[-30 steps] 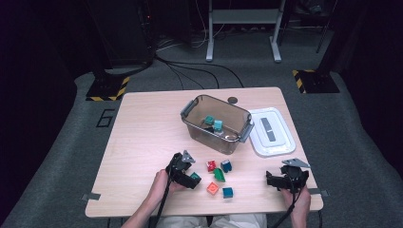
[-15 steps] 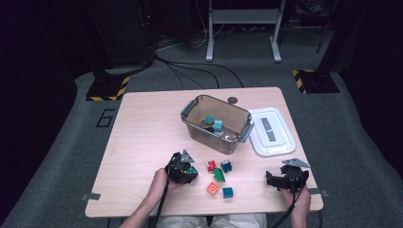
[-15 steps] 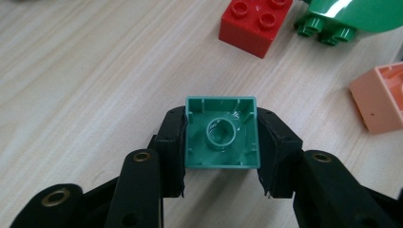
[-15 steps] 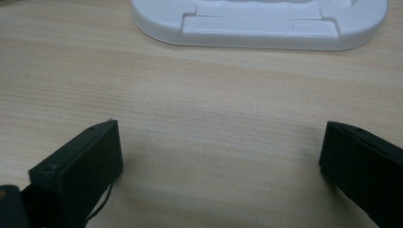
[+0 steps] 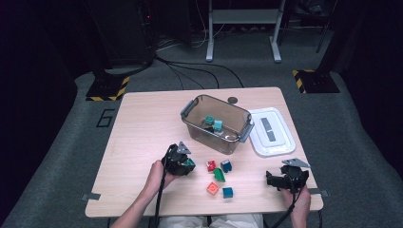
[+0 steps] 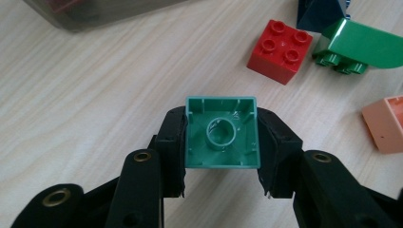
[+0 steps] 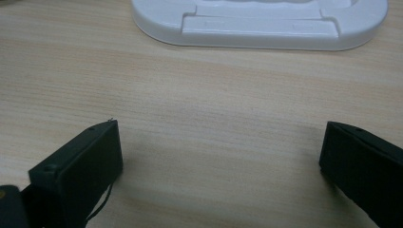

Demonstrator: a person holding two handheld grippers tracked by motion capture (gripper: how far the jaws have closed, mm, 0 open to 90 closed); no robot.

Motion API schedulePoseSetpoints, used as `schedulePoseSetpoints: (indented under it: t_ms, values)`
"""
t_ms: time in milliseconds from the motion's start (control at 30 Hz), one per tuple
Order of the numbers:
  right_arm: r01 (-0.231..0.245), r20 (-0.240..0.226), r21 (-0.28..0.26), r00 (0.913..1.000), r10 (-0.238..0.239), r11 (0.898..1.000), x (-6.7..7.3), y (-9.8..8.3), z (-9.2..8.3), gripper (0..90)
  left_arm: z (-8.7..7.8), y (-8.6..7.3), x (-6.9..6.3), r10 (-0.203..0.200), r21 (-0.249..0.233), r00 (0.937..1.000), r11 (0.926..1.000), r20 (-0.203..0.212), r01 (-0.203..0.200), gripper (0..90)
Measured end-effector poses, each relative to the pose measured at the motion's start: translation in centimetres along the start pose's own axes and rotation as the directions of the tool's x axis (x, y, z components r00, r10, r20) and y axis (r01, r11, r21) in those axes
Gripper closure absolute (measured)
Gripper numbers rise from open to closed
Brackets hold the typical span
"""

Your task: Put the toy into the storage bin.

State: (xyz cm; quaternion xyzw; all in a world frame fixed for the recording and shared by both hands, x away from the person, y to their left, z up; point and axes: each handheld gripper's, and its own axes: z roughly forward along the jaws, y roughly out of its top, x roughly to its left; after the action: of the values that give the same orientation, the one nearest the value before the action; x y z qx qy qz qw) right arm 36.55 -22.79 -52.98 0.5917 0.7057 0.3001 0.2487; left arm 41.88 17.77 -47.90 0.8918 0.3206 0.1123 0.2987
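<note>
So the left gripper (image 6: 221, 142) has its jaws clamped on the green brick (image 6: 222, 132), which sits squarely between them, hollow underside facing the camera, just left of the red brick (image 6: 280, 50). Right gripper (image 7: 218, 156) is wide open with nothing between its jaws, well right of that red brick, near the white lid (image 7: 259, 21).

I work at a pale wood-grain surface (image 5: 142, 123) standing on grey carpet floor (image 5: 62, 156). The room beyond is dark. Black cables (image 5: 190, 71) trail across the carpet toward a grey metal frame stand (image 5: 242, 28). Two yellow-and-black striped floor plates (image 5: 108, 88) flank the far corners.
</note>
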Motion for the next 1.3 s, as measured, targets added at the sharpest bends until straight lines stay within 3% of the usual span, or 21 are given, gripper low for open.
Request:
schedulePoseSetpoints:
  t_ms: [300,500,1300]
  values:
    - [0.000,0.000,0.000,1.0000,0.000,1.000,0.0,0.0,0.0,0.0,-1.3,1.3,1.3,-0.005,-0.018,0.9999,0.9998,-0.015,0.005,58.5]
    - [0.001,0.000,0.000,1.0000,-0.001,1.000,0.0,0.0,0.0,0.0,-2.4,2.6,1.9,0.015,-0.035,0.9994,0.9993,-0.032,-0.016,58.6]
    - [0.000,0.000,0.000,1.0000,0.000,1.000,0.0,0.0,0.0,0.0,-5.9,5.6,4.1,0.015,-0.068,0.9996,0.9976,-0.022,-0.017,58.6]
